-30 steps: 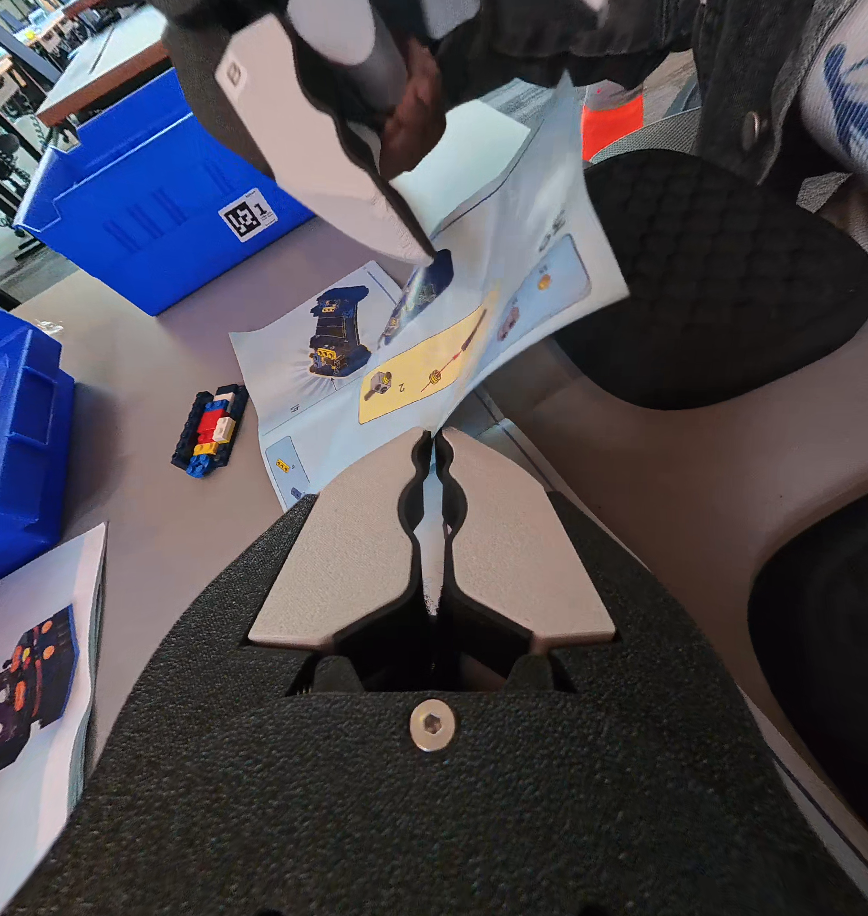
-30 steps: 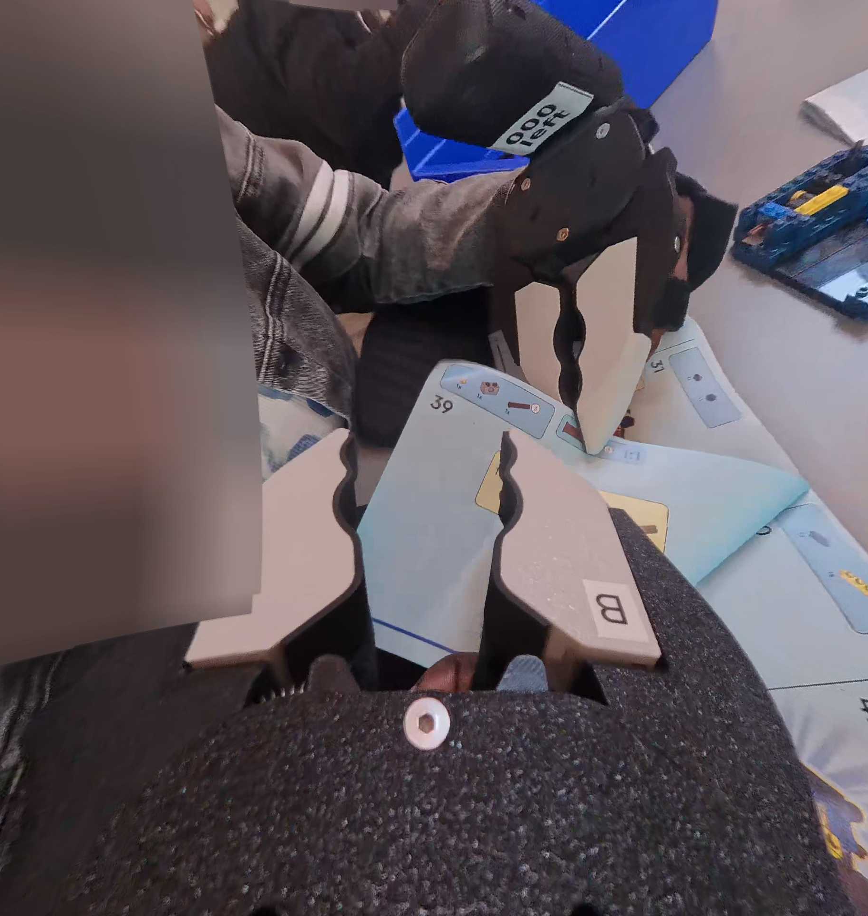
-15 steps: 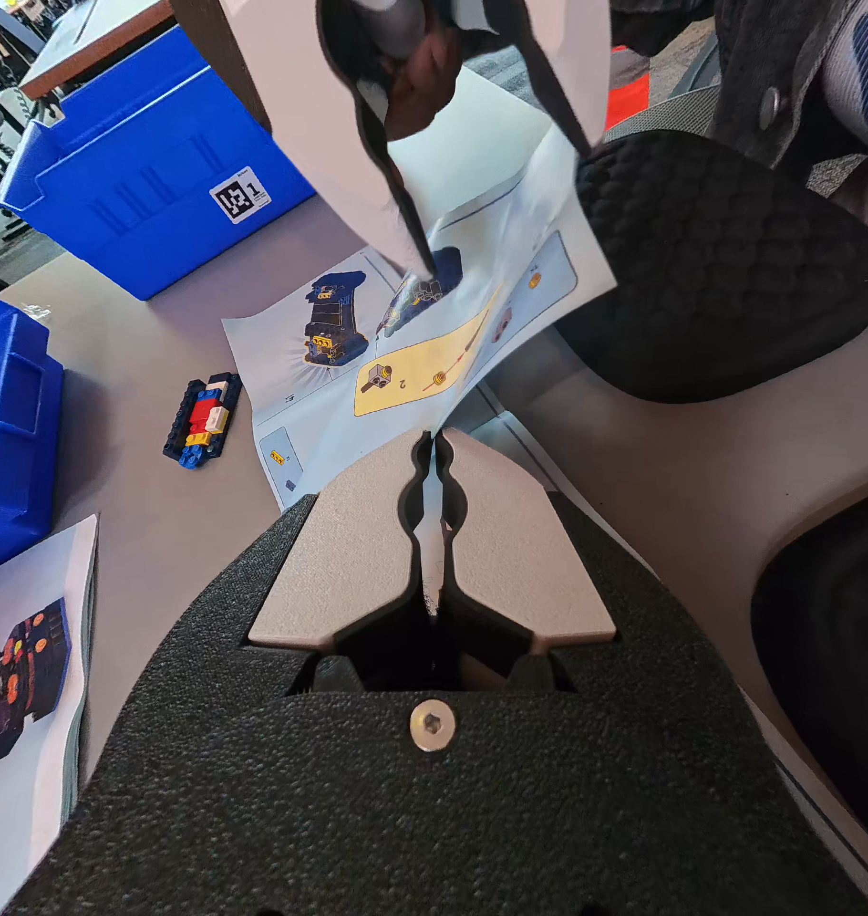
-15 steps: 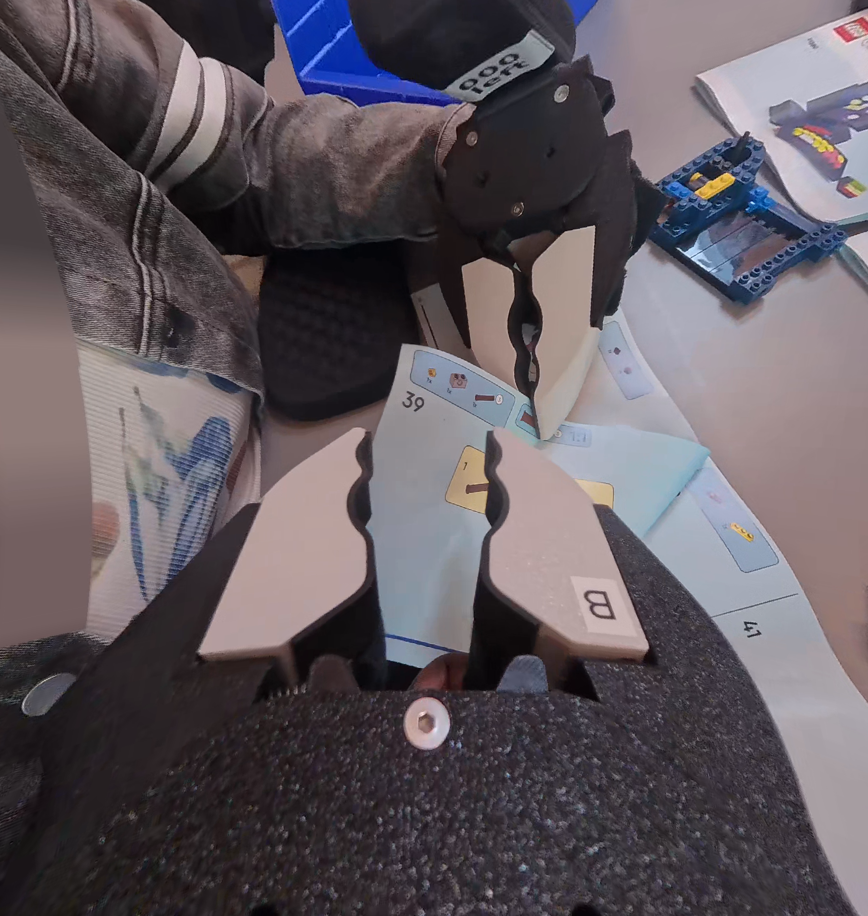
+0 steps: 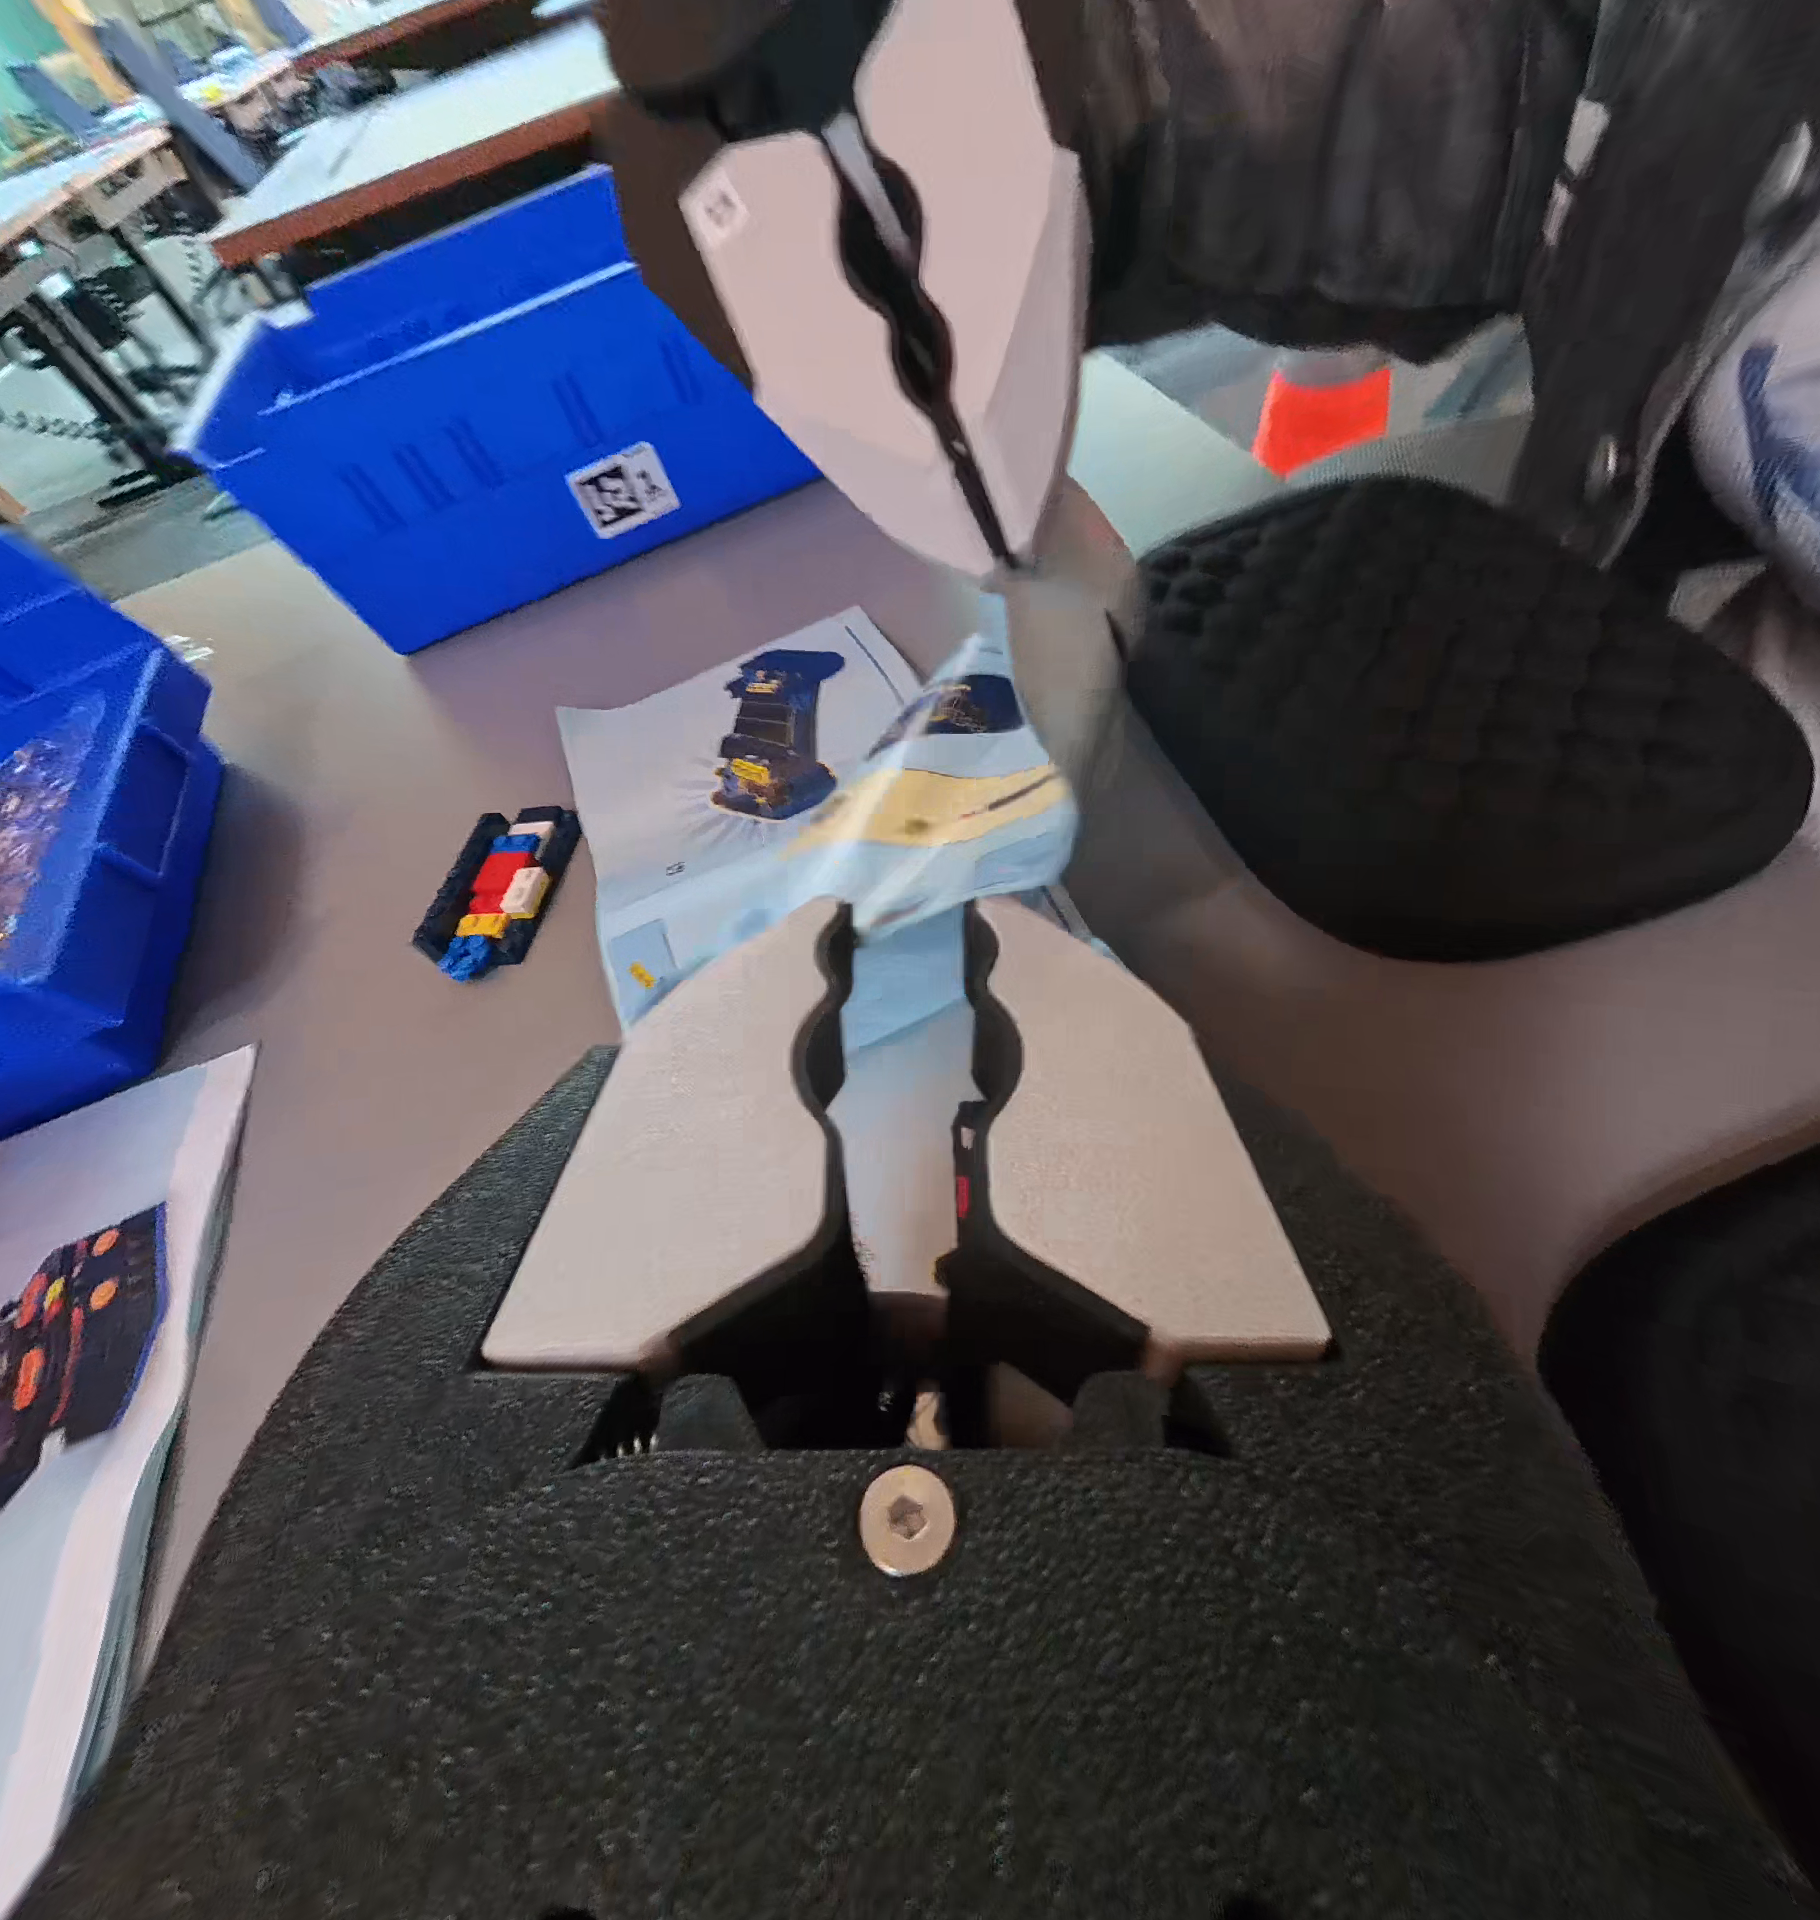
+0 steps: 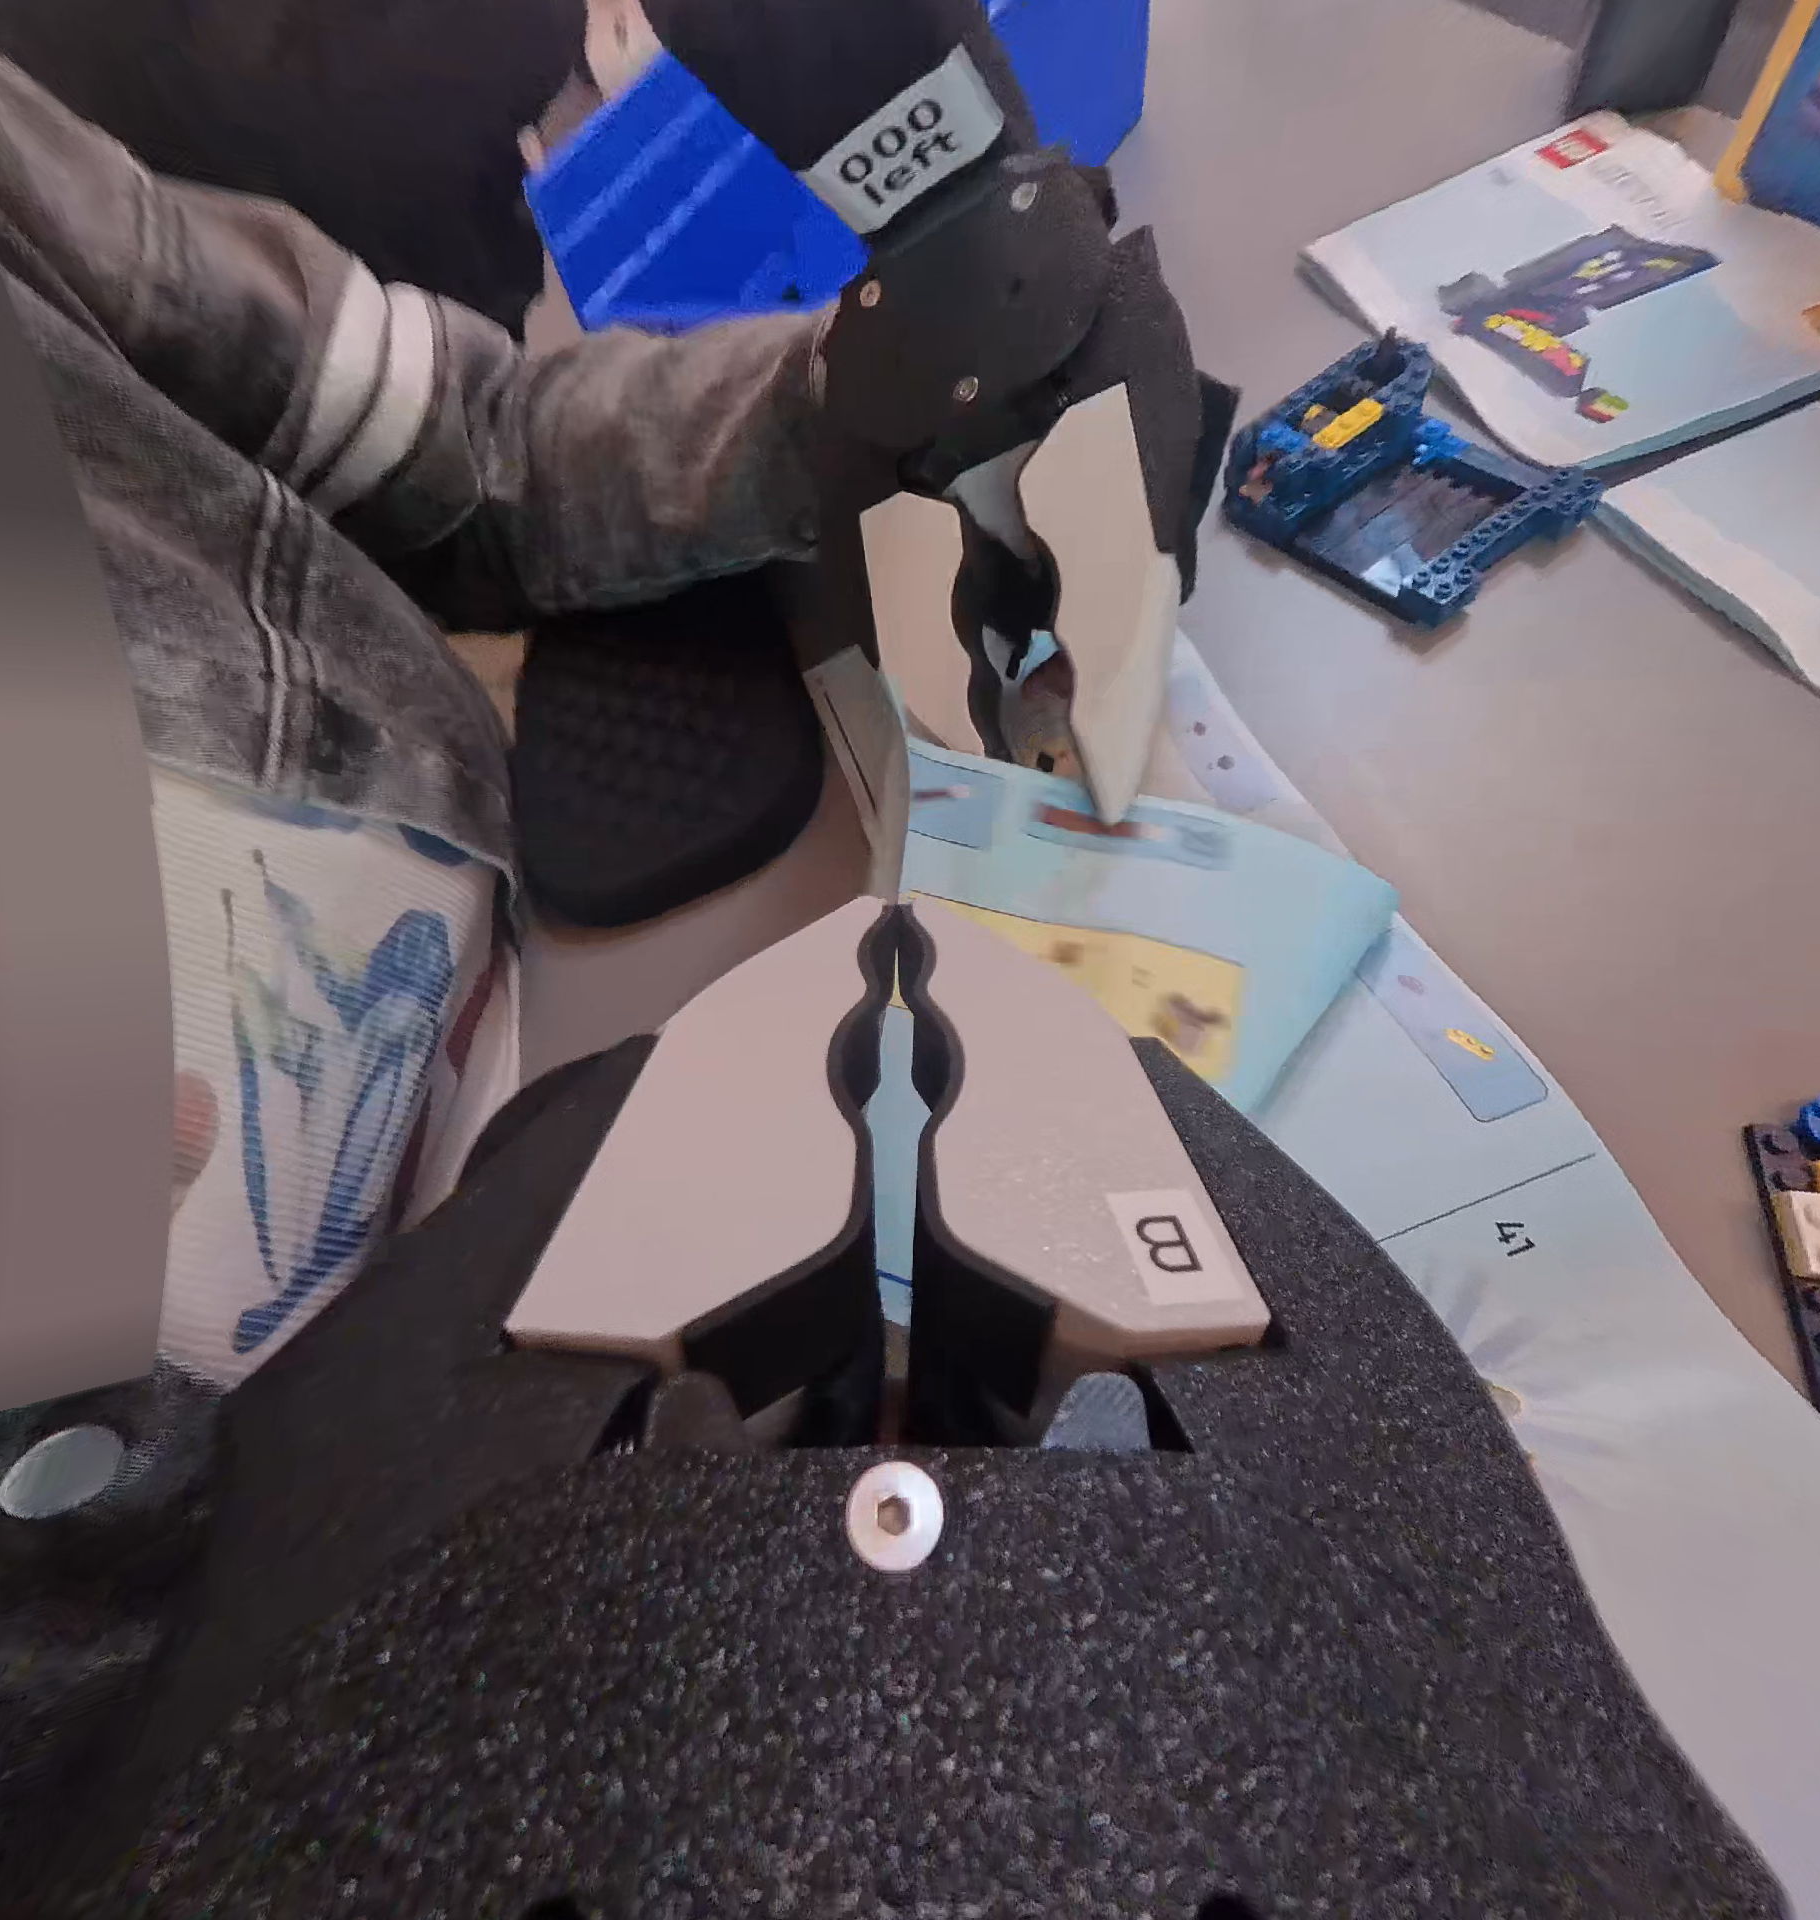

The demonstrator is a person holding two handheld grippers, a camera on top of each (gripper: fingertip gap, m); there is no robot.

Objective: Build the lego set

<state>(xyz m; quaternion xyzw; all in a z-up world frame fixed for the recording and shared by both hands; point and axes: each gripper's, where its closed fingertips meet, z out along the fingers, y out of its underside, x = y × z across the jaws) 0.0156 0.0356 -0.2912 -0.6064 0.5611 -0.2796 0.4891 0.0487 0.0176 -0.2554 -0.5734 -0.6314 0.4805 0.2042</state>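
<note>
The right tool (image 6: 893,914) pinches shut on the lifted pale-blue instruction page (image 6: 1145,935) at frame centre. The left tool (image 5: 906,920), its two sides apart, straddles that page's lower edge without pressing, above the grey worktop (image 5: 366,727).

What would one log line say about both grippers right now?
left gripper: open over booklet page | right gripper: shut on booklet page edge | nearby: brick model, blue bin
</note>
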